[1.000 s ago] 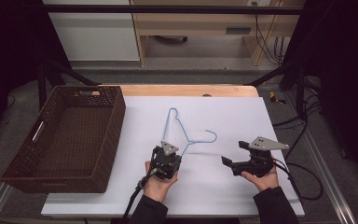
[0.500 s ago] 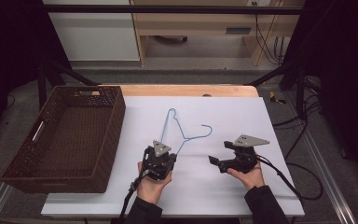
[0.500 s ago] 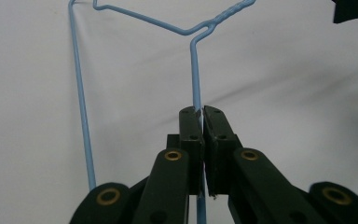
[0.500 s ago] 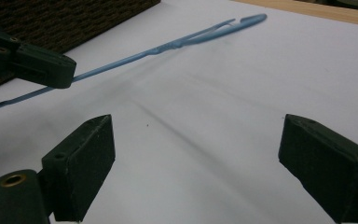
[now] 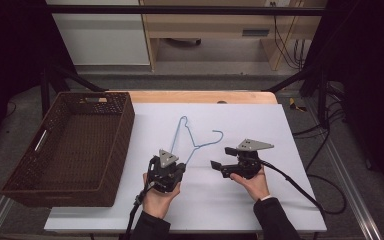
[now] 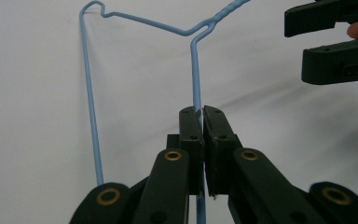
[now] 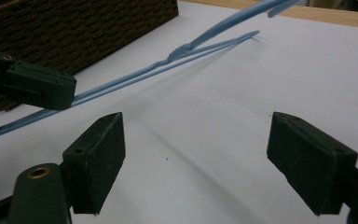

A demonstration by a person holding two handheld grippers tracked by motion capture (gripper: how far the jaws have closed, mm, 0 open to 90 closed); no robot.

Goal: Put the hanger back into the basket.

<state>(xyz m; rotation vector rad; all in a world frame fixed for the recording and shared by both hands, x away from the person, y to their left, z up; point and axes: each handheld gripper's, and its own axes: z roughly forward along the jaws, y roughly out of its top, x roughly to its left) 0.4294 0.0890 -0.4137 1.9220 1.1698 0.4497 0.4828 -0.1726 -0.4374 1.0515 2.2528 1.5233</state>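
Left fingers (image 6: 200,122) still pinch the hanger (image 6: 193,70); right gripper (image 7: 196,163), fingers spread, has moved closer

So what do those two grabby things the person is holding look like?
Both are black. The left gripper and right gripper each carry a grey three-cornered plate on top and trail a black cable toward the person. Up close, the jaws are flat black blocks on arms with little brass-coloured rings at the joints. The person wears dark sleeves.
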